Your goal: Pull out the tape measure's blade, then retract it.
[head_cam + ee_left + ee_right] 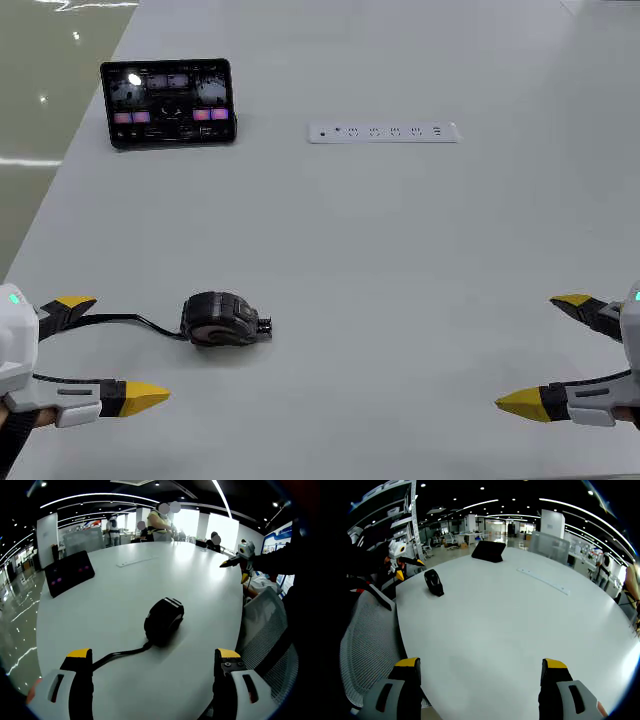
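Presently the black tape measure [222,320] lies on the white surface [380,250], blade tucked in, its strap [130,320] trailing toward the left claw [120,348], which gapes wide near it, holding nothing. Well apart, the right claw [533,352] is equally wide and empty. A tablet [168,102] and power strip [383,132] sit farther back.

Bright, even overhead light on the white table [400,280] (soft shadows, fisheye-bent gripper views), sharp focus.
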Tool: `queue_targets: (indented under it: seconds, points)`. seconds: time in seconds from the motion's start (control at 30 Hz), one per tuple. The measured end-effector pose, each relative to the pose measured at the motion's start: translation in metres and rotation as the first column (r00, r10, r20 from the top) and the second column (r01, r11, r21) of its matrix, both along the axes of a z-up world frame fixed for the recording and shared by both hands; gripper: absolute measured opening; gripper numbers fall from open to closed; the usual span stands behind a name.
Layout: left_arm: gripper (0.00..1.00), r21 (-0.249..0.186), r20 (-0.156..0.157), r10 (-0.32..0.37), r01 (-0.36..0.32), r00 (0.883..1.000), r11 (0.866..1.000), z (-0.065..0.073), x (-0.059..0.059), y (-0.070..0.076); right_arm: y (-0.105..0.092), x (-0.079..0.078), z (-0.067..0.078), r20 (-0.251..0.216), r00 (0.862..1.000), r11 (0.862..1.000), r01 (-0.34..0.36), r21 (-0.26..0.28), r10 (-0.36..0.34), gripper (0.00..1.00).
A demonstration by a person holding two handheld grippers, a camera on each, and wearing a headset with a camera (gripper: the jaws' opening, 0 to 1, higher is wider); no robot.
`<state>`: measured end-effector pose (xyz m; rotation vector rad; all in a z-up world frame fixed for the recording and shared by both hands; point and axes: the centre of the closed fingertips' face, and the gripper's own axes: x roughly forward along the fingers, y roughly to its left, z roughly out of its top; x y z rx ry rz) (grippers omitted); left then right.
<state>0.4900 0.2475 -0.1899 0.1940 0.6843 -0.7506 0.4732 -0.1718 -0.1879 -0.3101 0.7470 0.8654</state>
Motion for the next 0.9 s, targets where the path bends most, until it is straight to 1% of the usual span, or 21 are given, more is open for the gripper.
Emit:
queue_targets:
  seconds: [0.33, 0.47, 0.5, 0.57, 0.67, 0.7, 0.73, 0.77, 0.83, 0.9]
  points:
    - [0.99, 0.004, -0.009, -0.010, 0.010, 1.000, 1.000, 0.000, 0.000, 0.001, 0.000, -0.003, 0.000, -0.007, 1.000, 1.000, 0.003, 0.001, -0.003, 0.99]
    - [0.99, 0.005, -0.006, -0.011, 0.011, 1.000, 1.000, 0.002, 0.001, 0.002, 0.001, -0.005, -0.001, -0.014, 1.000, 1.000, -0.003, 0.003, 0.003, 0.99]
    - [0.99, 0.006, 0.011, -0.017, 0.017, 1.000, 1.000, 0.004, 0.003, 0.002, 0.001, -0.004, -0.001, -0.014, 1.000, 1.000, -0.003, 0.005, 0.003, 0.99]
    - [0.99, 0.006, 0.009, -0.018, 0.018, 1.000, 1.000, 0.004, 0.004, 0.001, 0.001, -0.002, 0.001, -0.004, 1.000, 1.000, -0.002, 0.008, 0.002, 0.99]
    - [0.99, 0.026, 0.011, -0.047, 0.046, 0.999, 0.999, 0.004, 0.005, 0.001, 0.002, 0.001, 0.004, -0.010, 1.000, 1.000, -0.003, 0.014, 0.003, 0.99]
    - [0.99, 0.012, -0.010, -0.061, 0.061, 0.998, 0.998, 0.004, 0.004, -0.002, 0.005, 0.003, 0.006, 0.003, 1.000, 1.000, -0.020, 0.024, 0.020, 0.99]
    - [0.99, 0.017, -0.015, -0.070, 0.070, 0.997, 0.997, 0.004, 0.004, -0.003, 0.008, 0.006, 0.010, 0.026, 0.999, 0.999, -0.028, 0.037, 0.027, 0.99]
    - [0.99, 0.037, -0.014, -0.094, 0.095, 0.995, 0.995, 0.005, 0.005, -0.004, 0.008, 0.008, 0.011, 0.021, 0.999, 0.999, -0.026, 0.040, 0.026, 0.99]
    - [0.99, 0.050, -0.017, -0.118, 0.118, 0.993, 0.992, 0.005, 0.007, -0.005, 0.009, 0.011, 0.012, 0.018, 0.999, 0.999, -0.027, 0.029, 0.027, 0.99]
    - [0.99, 0.059, -0.024, -0.140, 0.141, 0.990, 0.988, 0.007, 0.009, -0.008, 0.012, 0.015, 0.015, 0.021, 0.999, 0.999, -0.039, 0.035, 0.038, 0.99]
